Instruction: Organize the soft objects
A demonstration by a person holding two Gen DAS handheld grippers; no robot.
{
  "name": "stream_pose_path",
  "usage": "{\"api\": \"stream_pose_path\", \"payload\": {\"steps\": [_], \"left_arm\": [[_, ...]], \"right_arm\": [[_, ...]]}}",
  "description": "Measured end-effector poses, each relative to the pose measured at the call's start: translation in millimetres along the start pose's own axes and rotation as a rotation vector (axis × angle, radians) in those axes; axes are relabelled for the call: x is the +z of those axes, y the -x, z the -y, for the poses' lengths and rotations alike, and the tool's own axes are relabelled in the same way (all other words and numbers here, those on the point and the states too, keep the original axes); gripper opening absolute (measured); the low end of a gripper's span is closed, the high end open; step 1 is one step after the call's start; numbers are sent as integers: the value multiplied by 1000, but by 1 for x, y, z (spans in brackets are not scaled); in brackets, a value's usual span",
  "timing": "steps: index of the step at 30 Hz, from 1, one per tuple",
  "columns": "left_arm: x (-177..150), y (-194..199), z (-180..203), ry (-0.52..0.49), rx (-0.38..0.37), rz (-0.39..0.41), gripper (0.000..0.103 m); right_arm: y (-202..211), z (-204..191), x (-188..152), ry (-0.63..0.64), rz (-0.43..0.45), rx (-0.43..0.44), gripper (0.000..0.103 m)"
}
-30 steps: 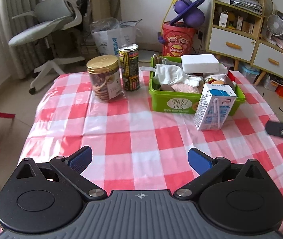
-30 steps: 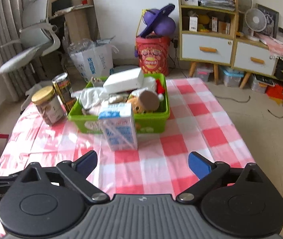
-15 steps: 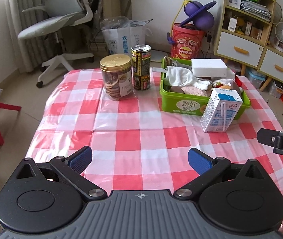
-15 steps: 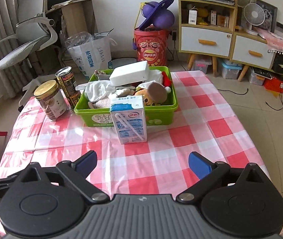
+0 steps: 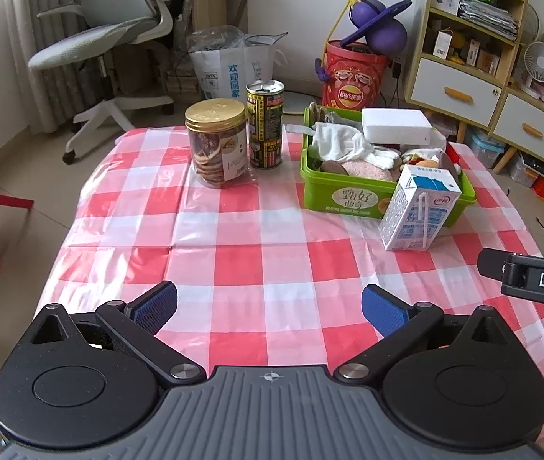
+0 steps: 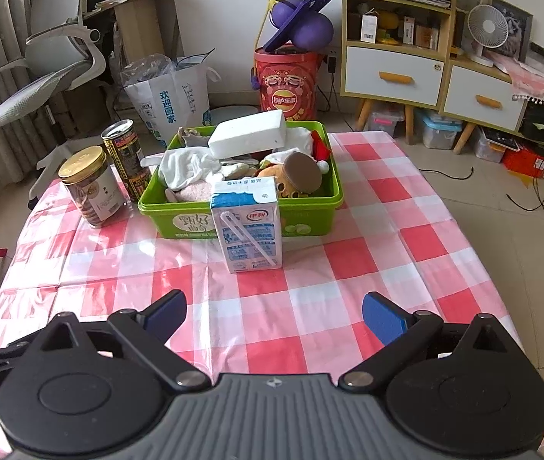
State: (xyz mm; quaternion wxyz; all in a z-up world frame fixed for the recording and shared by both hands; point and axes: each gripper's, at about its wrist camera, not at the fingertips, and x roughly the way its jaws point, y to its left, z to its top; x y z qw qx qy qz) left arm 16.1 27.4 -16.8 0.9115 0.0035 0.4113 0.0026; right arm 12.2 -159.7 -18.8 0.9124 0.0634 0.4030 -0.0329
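- Both my tools hang above the near edge of the worktop [image 5: 233, 230], and neither touches anything. My left gripper [image 5: 268, 304] has its fingers spread wide and empty; my right gripper [image 6: 273, 312] is the same, released, with only checked cloth between the blue pads.
- The soft things sit in the green bin [image 6: 310, 214] at the far side: a white cloth [image 6: 185, 166] draped over the left half, something pink and fuzzy [image 5: 364, 170] under it, and a plush toy [image 6: 295, 176] to the right.
- A white block [image 6: 248, 134] lies across the top; it may be foam, though I cannot tell from here.
- I judge the cloth limp and light, so I would pinch a raised fold rather than a flat patch.
- The plush should squash and spring back; the body is the safer hold.
- The milk carton [image 6: 248, 226] stands just in front of the bin, so I should reach over it with care.
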Motion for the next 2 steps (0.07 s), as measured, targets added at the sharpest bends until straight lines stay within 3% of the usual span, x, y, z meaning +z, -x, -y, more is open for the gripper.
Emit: {"api": "stream_pose_path", "payload": {"steps": [2], "left_arm": [[0,-2,0,-3,-1,-7,98]], "right_arm": [[-1,0,0,-2,-2,-4,76]]}}
